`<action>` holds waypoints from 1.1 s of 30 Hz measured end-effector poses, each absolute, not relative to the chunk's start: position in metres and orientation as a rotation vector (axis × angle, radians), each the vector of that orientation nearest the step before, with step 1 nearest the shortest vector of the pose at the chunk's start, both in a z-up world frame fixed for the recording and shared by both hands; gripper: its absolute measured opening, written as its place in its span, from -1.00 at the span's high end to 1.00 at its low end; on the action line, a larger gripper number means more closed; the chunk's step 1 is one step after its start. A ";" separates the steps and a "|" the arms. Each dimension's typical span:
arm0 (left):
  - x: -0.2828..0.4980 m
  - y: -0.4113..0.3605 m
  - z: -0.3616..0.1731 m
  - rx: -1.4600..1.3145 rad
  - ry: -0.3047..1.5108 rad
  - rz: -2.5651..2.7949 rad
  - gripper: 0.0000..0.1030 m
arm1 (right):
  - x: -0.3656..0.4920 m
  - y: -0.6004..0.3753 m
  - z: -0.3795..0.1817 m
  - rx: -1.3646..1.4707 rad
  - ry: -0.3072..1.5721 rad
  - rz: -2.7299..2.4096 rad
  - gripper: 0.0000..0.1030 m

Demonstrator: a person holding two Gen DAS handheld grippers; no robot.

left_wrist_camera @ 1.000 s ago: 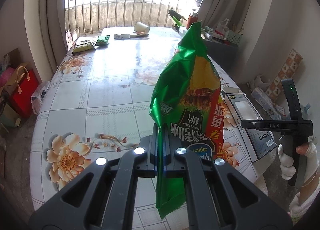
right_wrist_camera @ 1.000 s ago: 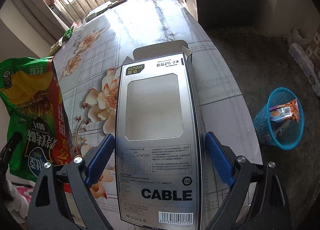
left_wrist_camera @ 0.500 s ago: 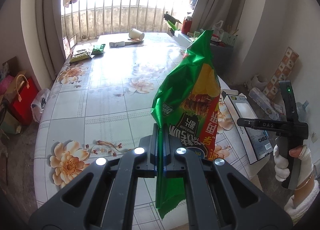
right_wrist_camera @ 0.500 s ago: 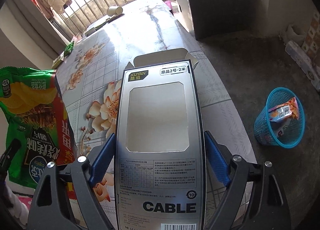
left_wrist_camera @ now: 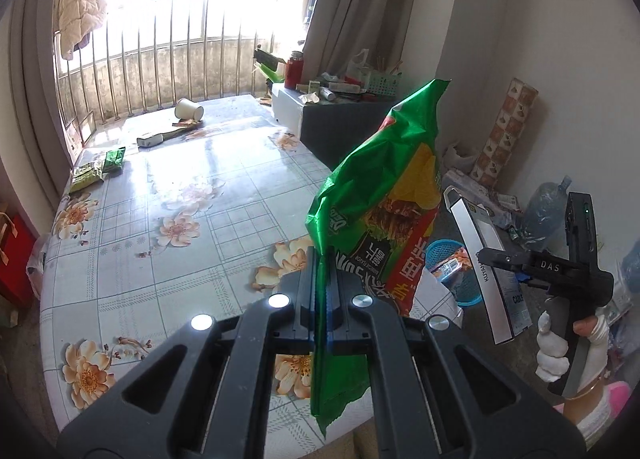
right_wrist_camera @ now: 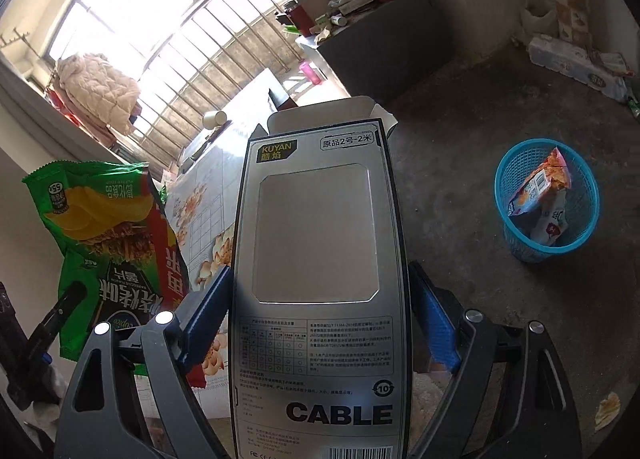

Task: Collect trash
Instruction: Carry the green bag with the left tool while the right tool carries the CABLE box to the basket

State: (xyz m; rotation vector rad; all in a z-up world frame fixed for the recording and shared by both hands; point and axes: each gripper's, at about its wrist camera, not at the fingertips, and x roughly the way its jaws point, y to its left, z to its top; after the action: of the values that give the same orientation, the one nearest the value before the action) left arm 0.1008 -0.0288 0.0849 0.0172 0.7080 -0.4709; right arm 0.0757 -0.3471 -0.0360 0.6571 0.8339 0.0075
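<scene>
Both hands have lifted and swung off the counter [left_wrist_camera: 168,195] toward the floor since a second ago, so the blue basket [right_wrist_camera: 546,201] now shows in both views instead of only the right one.

The left tool [left_wrist_camera: 322,291] is pressed together on the lower edge of a green chip bag [left_wrist_camera: 384,195], which stands up from the pads and hangs crumpled below them, over the near rim of the counter. In the right wrist view the same chip bag [right_wrist_camera: 108,235] sits to the left, beside the cable box.

The right tool [right_wrist_camera: 320,311] is clamped across the width of a silver cable box [right_wrist_camera: 316,259], its blue pads [right_wrist_camera: 434,319] against the box's long sides. The top flap of the box stands open. In the left wrist view the box [left_wrist_camera: 484,259] is held in the air past the counter edge, above the basket [left_wrist_camera: 452,271], by a gloved hand [left_wrist_camera: 568,343].

The basket stands on the bare floor [right_wrist_camera: 480,107] with a snack packet [right_wrist_camera: 540,195] inside. A paper cup [left_wrist_camera: 189,109] lies tipped on the far end of the counter, with small green packets [left_wrist_camera: 98,167] near the left edge.
</scene>
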 end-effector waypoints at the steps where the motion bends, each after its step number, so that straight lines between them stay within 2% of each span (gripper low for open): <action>1: 0.101 -0.043 0.088 0.028 0.705 -0.498 0.96 | 0.066 -0.362 -0.035 0.675 0.815 -0.014 -0.61; 7: 0.108 -0.149 0.088 0.089 0.741 -0.671 0.96 | 0.006 -0.457 -0.048 0.799 0.725 -0.180 -0.61; 14: 0.122 -0.298 0.048 0.242 0.805 -0.805 0.96 | -0.055 -0.547 -0.095 0.943 0.674 -0.374 -0.61; 23: 0.137 -0.492 -0.070 0.630 0.889 -0.895 0.96 | -0.088 -0.602 -0.171 1.077 0.715 -0.503 -0.61; 33: 0.147 -0.615 -0.191 1.068 0.791 -0.820 0.96 | -0.106 -0.631 -0.226 1.147 0.785 -0.579 -0.61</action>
State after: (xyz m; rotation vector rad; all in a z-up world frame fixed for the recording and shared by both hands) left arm 0.1469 -0.6148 -0.1909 1.0679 0.7907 -0.8203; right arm -0.1059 -0.6313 -0.2257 1.1471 0.7853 -0.5790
